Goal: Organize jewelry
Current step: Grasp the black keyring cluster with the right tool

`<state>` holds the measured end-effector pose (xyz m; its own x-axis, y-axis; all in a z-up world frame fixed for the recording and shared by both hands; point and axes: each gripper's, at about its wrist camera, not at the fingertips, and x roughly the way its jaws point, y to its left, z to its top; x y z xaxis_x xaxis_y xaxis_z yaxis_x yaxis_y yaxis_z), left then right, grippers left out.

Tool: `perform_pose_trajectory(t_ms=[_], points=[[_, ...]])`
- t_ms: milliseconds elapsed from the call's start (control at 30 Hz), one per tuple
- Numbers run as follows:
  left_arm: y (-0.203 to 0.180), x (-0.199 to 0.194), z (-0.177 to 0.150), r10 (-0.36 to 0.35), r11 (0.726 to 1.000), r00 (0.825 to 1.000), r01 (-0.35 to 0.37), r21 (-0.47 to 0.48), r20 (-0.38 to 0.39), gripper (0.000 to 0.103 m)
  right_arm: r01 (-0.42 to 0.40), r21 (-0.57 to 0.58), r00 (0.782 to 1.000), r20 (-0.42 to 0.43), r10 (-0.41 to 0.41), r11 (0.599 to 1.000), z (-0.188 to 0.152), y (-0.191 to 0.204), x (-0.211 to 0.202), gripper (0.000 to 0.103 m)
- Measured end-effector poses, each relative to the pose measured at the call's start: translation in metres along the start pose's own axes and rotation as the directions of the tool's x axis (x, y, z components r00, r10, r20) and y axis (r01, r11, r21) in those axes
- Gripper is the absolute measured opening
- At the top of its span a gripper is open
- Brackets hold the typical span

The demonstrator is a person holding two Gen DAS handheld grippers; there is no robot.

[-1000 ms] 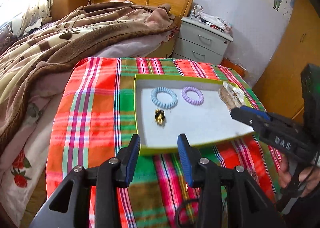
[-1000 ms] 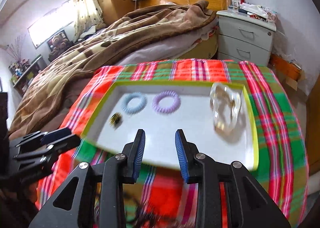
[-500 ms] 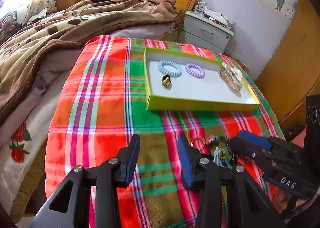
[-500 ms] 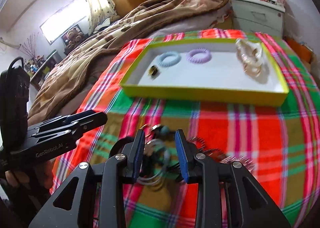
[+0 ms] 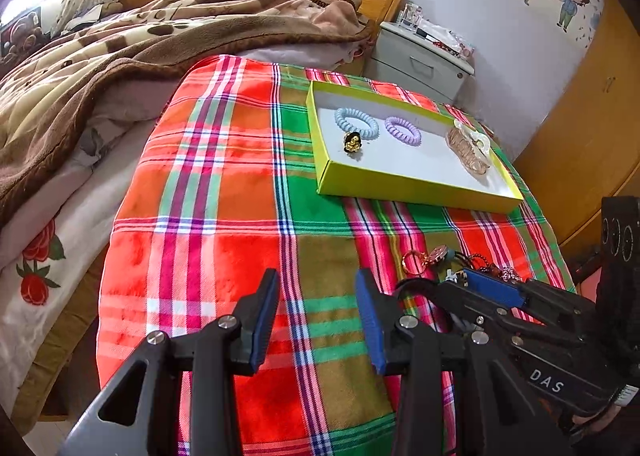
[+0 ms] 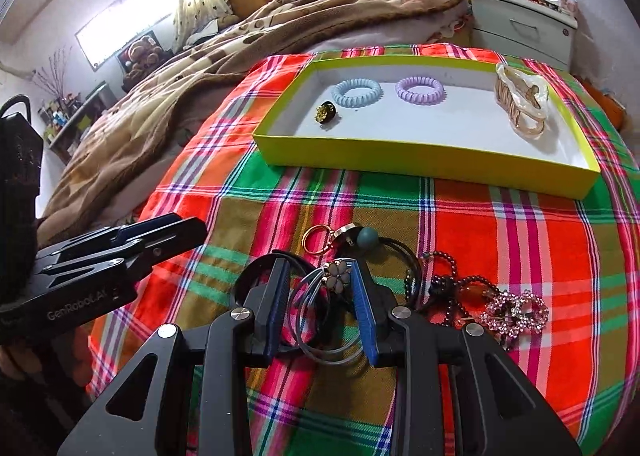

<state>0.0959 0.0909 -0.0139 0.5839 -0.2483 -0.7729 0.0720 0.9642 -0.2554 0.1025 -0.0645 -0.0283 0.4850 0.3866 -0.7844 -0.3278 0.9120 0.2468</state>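
Note:
A yellow-green tray (image 6: 420, 158) (image 5: 416, 192) lies on the plaid cloth. It holds a blue coil hair tie (image 6: 356, 92), a purple coil hair tie (image 6: 419, 90), a gold-and-black ornament (image 6: 326, 112) and a clear hair claw (image 6: 520, 104). A heap of loose jewelry lies in front of it: a flower hair tie (image 6: 338, 276), a gold ring (image 6: 316, 238), dark beads (image 6: 448, 284) and a pink sparkly piece (image 6: 516, 312). My right gripper (image 6: 320, 276) is open, its fingers either side of the flower hair tie. My left gripper (image 5: 316, 288) is open and empty over bare cloth, left of the heap.
The plaid cloth (image 5: 224, 192) covers a small table. A bed with a brown blanket (image 5: 100, 56) lies to the left and behind. A grey nightstand (image 5: 420, 60) stands at the back right, a wooden wardrobe (image 5: 580, 128) to the right.
Both grippers have drawn back from over the tray toward the near edge. The right gripper has come down over the jewelry heap, around the flower hair tie. Both stayed open.

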Motion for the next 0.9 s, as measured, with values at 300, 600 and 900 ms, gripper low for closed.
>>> perform_pose_trajectory(t_ms=[300, 600, 900], points=[[0.005, -0.001, -0.006, 0.001, 1.000, 1.000, -0.001, -0.010, -0.007, 0.041, 0.036, 0.002, 0.999, 0.010, -0.036, 0.999, 0.000, -0.002, -0.001, 0.019], [0.001, -0.003, -0.008, -0.020, 1.000, 1.000, 0.020, -0.003, -0.014, 0.041, 0.050, -0.015, 0.997, 0.055, -0.049, 0.999, -0.003, 0.002, -0.014, 0.015], [-0.013, -0.001, -0.013, -0.069, 0.997, 0.997, 0.070, 0.029, -0.043, 0.041, 0.064, -0.004, 0.988, 0.144, -0.063, 0.998, -0.006, -0.002, -0.044, 0.015]])
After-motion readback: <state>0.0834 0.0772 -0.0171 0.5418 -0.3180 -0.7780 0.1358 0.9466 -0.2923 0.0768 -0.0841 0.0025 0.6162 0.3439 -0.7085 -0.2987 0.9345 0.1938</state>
